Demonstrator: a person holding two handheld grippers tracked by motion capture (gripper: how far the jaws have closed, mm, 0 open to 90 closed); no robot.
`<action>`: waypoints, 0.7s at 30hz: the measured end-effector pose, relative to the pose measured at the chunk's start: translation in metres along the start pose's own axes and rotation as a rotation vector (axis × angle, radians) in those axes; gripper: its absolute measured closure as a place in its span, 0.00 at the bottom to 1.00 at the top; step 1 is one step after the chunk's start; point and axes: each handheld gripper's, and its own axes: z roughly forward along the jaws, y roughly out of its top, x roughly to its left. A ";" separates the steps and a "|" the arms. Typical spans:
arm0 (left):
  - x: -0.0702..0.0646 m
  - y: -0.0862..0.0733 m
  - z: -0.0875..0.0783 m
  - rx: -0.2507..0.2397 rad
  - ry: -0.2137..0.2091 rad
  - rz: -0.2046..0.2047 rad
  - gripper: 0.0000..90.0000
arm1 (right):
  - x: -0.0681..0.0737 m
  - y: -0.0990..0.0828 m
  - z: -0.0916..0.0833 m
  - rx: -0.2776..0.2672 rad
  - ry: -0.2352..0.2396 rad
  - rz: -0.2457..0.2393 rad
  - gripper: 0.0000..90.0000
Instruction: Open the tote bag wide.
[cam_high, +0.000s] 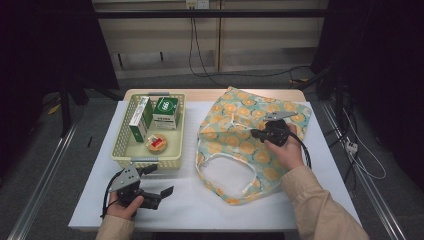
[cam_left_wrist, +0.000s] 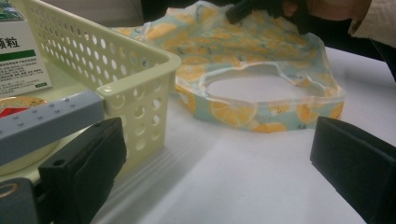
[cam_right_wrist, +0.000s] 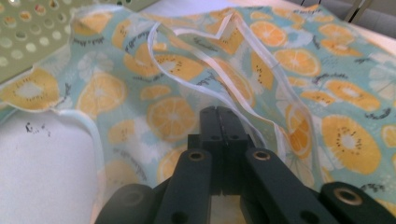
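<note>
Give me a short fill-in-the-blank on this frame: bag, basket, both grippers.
1. The right gripper has its jaws ____ on the fabric of the bag.
2. The bag is printed with slices of ____.
3. The left gripper rests with its jaws ____, holding nothing.
4. The boxes stand inside the pale yellow ____.

Missing words: shut; orange; open; basket

Cloth, plastic and card on a matt white table (cam_high: 200, 205)

The bag (cam_high: 250, 135) is thin printed cloth with smooth white piping; left of it, the perforated basket (cam_high: 120, 145) is glossy pale plastic holding printed card boxes (cam_high: 165, 112).
</note>
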 end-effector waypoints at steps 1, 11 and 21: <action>0.000 0.000 0.000 0.000 0.000 0.000 0.04 | -0.001 0.003 -0.002 -0.007 -0.002 -0.001 1.00; 0.001 0.002 -0.002 -0.004 0.009 -0.007 0.04 | -0.007 0.026 -0.015 -0.040 -0.017 0.008 1.00; -0.002 0.016 -0.005 -0.056 -0.005 -0.017 0.03 | -0.012 0.052 -0.030 -0.093 -0.026 0.021 1.00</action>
